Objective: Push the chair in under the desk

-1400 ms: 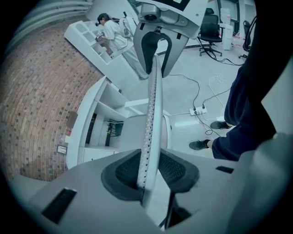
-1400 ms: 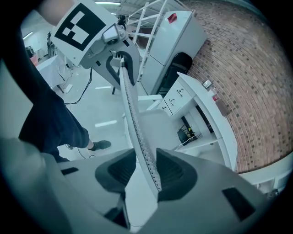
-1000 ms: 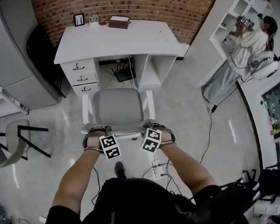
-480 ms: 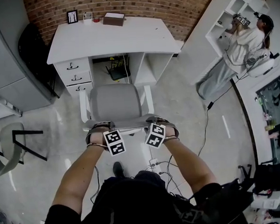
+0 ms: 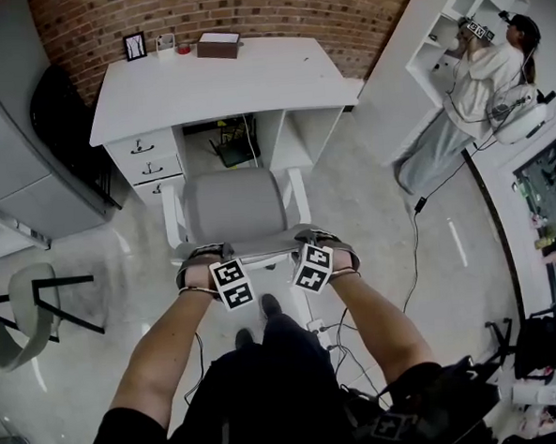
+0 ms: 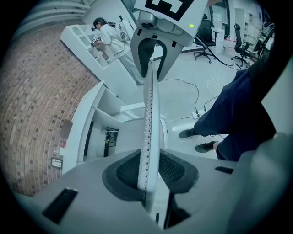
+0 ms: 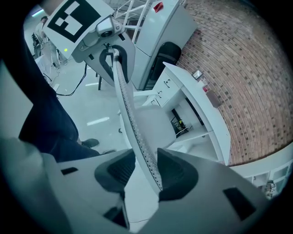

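Note:
The chair has a grey seat [image 5: 235,205] and white arms and faces the knee space of the white desk [image 5: 222,79]. Its seat front is just short of the desk's front edge. My left gripper [image 5: 203,257] and right gripper [image 5: 324,240] sit side by side on the top edge of the chair back [image 5: 261,256]. In the left gripper view the perforated chair back [image 6: 149,114] runs between the pads of the left gripper [image 6: 149,176], which is shut on it. The right gripper [image 7: 142,171] likewise clamps the chair back [image 7: 130,119].
A drawer unit [image 5: 148,163] fills the desk's left side; a router [image 5: 236,151] stands in the knee space. A picture frame [image 5: 136,45] and brown box [image 5: 218,44] sit on top. A power strip with cables [image 5: 317,328], a second chair [image 5: 20,312], a grey cabinet [image 5: 11,158], a person [image 5: 481,82] at shelves.
The chair and both grippers have moved toward the desk, and the person's feet have stepped forward behind it. Both grips on the chair back look unchanged.

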Motion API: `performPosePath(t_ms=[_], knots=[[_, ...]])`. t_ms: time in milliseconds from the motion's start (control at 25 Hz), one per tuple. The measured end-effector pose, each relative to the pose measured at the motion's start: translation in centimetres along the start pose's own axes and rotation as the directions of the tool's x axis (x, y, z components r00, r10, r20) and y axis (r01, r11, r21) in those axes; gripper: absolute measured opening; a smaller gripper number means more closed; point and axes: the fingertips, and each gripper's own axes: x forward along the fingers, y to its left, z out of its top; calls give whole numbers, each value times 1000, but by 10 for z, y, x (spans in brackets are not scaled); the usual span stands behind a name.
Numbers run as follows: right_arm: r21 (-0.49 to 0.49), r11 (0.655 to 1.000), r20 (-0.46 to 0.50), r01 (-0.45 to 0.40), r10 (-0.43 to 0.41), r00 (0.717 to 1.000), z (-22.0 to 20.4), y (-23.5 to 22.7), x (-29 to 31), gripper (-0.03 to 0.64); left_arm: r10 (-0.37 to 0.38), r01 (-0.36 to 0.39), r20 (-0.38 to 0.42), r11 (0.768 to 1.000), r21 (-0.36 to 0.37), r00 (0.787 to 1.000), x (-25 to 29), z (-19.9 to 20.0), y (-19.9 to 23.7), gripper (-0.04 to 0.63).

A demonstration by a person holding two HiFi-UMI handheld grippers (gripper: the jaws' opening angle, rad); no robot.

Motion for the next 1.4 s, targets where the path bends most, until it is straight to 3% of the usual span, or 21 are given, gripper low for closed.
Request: performPosePath(t_ms=[480,680,920,1400], knots=[[-34,998,33,-46,47,998,3,-49,21,150,-33,32,-42,999,-31,999,24,10,48,101],[-38,998,53,-58,60,997,2,-69,28,149,-15,13,-46,1000,-24,999,33,16,68,101],[-57,995,52,-79,82,995,7,-93,40,147,-58,55,-72,997,-55,996,43,17,91,101],[-67,993,56,-97,101,993,11,-147,65,147,-50,44,-83,996,-74,995,66,26,141,101]])
